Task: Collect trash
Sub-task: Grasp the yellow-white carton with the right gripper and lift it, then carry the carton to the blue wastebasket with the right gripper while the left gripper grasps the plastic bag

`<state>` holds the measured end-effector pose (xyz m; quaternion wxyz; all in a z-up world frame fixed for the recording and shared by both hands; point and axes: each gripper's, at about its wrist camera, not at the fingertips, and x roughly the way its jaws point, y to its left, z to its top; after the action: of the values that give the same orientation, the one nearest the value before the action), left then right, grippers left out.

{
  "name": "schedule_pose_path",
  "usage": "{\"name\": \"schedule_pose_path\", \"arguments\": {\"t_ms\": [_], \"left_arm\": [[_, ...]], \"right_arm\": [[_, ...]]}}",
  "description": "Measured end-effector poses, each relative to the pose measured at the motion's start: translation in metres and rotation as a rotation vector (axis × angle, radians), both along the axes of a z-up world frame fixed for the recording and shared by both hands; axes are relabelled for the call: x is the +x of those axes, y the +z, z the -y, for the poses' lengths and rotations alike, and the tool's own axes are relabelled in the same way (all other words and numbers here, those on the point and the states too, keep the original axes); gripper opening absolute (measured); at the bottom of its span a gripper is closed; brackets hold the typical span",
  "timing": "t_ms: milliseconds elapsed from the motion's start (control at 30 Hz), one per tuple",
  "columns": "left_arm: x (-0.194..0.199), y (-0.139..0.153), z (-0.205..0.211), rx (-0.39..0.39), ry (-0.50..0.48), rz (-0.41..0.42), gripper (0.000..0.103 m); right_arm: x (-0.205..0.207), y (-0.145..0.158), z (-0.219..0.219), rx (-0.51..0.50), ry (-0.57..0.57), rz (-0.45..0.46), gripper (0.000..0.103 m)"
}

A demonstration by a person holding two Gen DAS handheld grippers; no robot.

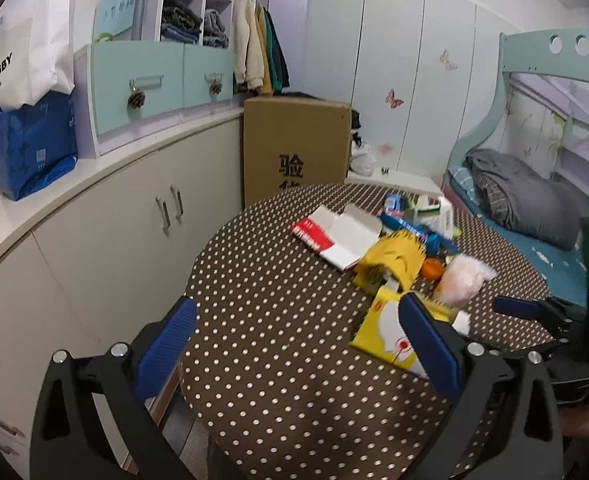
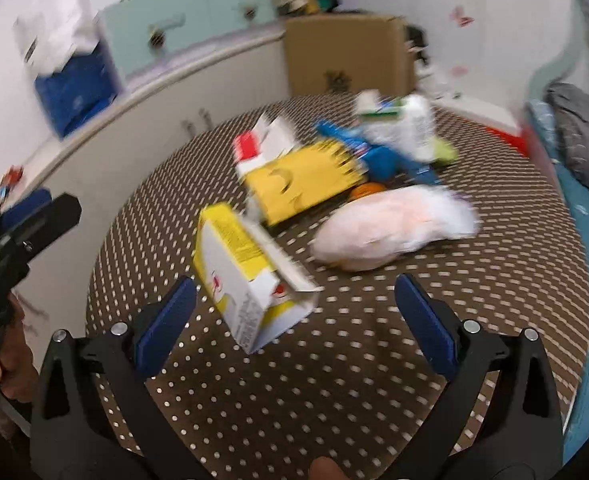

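Trash lies heaped on a round table with a brown polka-dot cloth. Nearest is a yellow and white carton, then a yellow paper bag, a red and white box, a pinkish plastic bag, blue wrappers and an orange item. My left gripper is open over the table's near left, its right finger in front of the carton. My right gripper is open just short of the carton, holding nothing; its view is blurred.
White cabinets run along the left, with a blue package and a white bag on top. A cardboard box stands behind the table. A bed is on the right. A hand holds the other gripper.
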<state>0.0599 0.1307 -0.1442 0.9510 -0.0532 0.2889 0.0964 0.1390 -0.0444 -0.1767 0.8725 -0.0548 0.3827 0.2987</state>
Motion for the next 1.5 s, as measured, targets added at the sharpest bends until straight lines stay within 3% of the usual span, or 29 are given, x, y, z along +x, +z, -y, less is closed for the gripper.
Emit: {"name": "schedule_pose_path", "arguments": {"t_ms": [67, 133, 200, 500, 833, 933, 1000, 1067, 1133, 1167, 1200, 1500], "left_arm": [[0.002, -0.005, -0.002, -0.002, 0.001, -0.012, 0.099], [0.005, -0.009, -0.002, -0.004, 0.001, -0.024, 0.099], [0.006, -0.011, -0.002, -0.003, -0.003, -0.033, 0.099], [0.014, -0.020, 0.009, 0.005, -0.031, -0.062, 0.099], [0.033, -0.028, 0.049, 0.042, -0.151, -0.093, 0.099], [0.040, -0.031, 0.059, 0.048, -0.176, -0.106, 0.099], [0.043, -0.033, 0.066, 0.061, -0.190, -0.112, 0.099], [0.044, -0.033, 0.071, 0.071, -0.203, -0.112, 0.099], [0.046, -0.030, 0.074, 0.076, -0.214, -0.106, 0.099], [0.047, -0.028, 0.076, 0.077, -0.220, -0.101, 0.099], [0.048, -0.026, 0.077, 0.078, -0.225, -0.096, 0.099], [0.071, -0.006, 0.119, 0.098, -0.385, -0.050, 0.099]], "right_arm": [[0.005, -0.007, -0.009, -0.015, 0.031, -0.004, 0.096], [0.011, -0.013, -0.016, -0.023, 0.055, -0.019, 0.086], [0.015, -0.018, -0.019, -0.014, 0.087, -0.055, 0.064], [-0.009, -0.017, 0.009, 0.039, 0.080, -0.040, 0.047], [-0.035, -0.017, 0.073, 0.067, -0.017, -0.071, 0.045], [-0.034, -0.018, 0.087, 0.105, -0.019, -0.102, 0.049], [-0.031, -0.021, 0.087, 0.105, -0.022, -0.104, 0.059], [-0.030, -0.024, 0.082, 0.101, -0.005, -0.100, 0.060], [-0.028, -0.025, 0.077, 0.108, 0.005, -0.091, 0.059], [-0.027, -0.026, 0.076, 0.105, 0.009, -0.084, 0.052], [-0.028, -0.026, 0.075, 0.105, 0.011, -0.081, 0.050], [-0.047, -0.022, 0.112, 0.116, -0.042, -0.074, 0.048]]}}
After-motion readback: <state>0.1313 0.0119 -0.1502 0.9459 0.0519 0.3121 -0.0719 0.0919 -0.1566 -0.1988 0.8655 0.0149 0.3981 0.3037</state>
